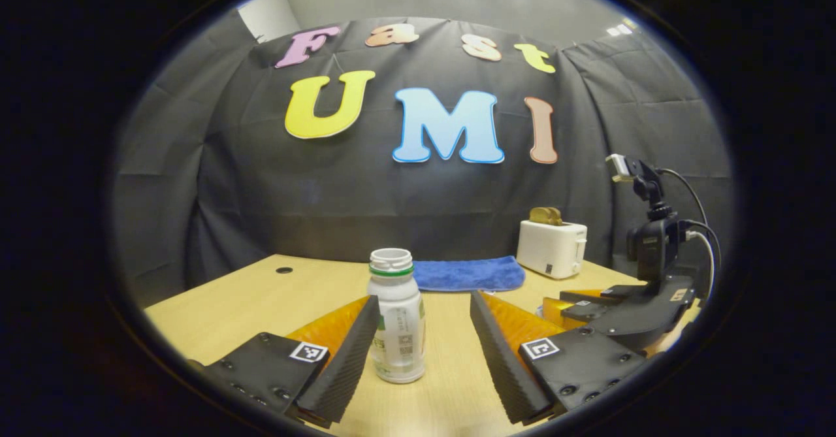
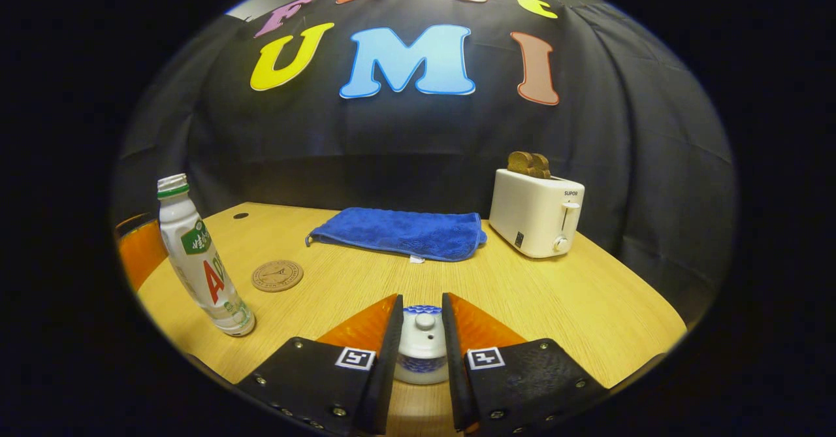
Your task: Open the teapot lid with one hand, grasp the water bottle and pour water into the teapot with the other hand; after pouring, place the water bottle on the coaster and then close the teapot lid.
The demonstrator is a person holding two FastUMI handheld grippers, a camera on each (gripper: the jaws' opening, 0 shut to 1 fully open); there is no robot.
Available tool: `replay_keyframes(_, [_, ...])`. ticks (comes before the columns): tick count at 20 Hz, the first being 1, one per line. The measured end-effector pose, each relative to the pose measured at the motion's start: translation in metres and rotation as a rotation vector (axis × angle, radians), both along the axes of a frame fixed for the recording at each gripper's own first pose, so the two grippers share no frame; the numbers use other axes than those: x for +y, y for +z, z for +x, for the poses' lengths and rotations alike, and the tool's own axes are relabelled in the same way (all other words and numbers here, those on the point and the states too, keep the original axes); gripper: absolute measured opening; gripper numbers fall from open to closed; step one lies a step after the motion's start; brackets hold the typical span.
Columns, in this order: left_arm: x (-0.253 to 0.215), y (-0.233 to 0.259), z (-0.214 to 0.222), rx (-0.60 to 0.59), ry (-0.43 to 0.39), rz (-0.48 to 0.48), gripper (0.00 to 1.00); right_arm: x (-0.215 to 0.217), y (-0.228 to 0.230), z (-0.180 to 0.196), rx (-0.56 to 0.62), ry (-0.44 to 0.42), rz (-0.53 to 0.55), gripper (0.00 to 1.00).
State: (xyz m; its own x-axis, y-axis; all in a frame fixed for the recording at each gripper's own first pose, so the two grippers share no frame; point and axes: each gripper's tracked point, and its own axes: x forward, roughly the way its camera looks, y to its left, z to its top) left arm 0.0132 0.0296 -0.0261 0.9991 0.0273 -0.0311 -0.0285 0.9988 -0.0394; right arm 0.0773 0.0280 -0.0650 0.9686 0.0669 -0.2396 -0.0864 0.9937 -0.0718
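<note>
Straddling the bottle [image 1: 396, 323], the left gripper [image 1: 418, 352] is standing wide open, its left finger just beside the bottle and its right finger well apart from it, so nothing is being pressed yet. The bottle is standing upright and uncapped on the table [image 1: 261, 293]. Meanwhile the right gripper [image 2: 422, 345] is closing around the teapot lid [image 2: 423, 342]; its fingers are sitting tight against the lid's sides (whether the lid is already lifting off, I cannot tell, since the pot beneath is hidden). I judge the opening step to be in hand, with the grasp being lined up. Next the left jaws need centring on the bottle and closing firmly before any tilt.

In the right gripper view the bottle is showing at 9 o'clock, the coaster [image 2: 277, 275] near it, a blue cloth [image 2: 398, 233] at 12 o'clock and a toaster [image 2: 535, 218] at 2 o'clock. Pale wood is spreading under everything, with black cloth walling the booth.
</note>
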Motion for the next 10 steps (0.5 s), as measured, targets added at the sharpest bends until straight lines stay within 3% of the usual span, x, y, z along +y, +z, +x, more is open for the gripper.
replay_keyframes(1, [0.000, 0.000, 0.001, 0.002, 0.000, -0.003, 0.92, 0.000, -0.009, 0.005, -0.010, -0.001, -0.003, 0.37])
replay_keyframes(3, [-0.002, -0.002, 0.002, 0.008, -0.005, -0.010, 0.92, -0.001, 0.000, 0.005, -0.020, -0.008, 0.006, 0.10])
replay_keyframes(8, [-0.001, -0.006, 0.004, 0.016, 0.000, -0.013, 0.92, -0.003, 0.000, 0.007, -0.018, 0.002, -0.018, 0.10])
replay_keyframes(9, [0.001, -0.006, 0.005, 0.020, 0.004, -0.011, 0.99, -0.003, 0.001, 0.007, -0.017, 0.008, -0.001, 0.10])
replay_keyframes(10, [0.003, -0.005, 0.004, 0.022, 0.010, -0.010, 0.99, -0.003, 0.001, 0.006, -0.011, 0.014, 0.020, 0.10])
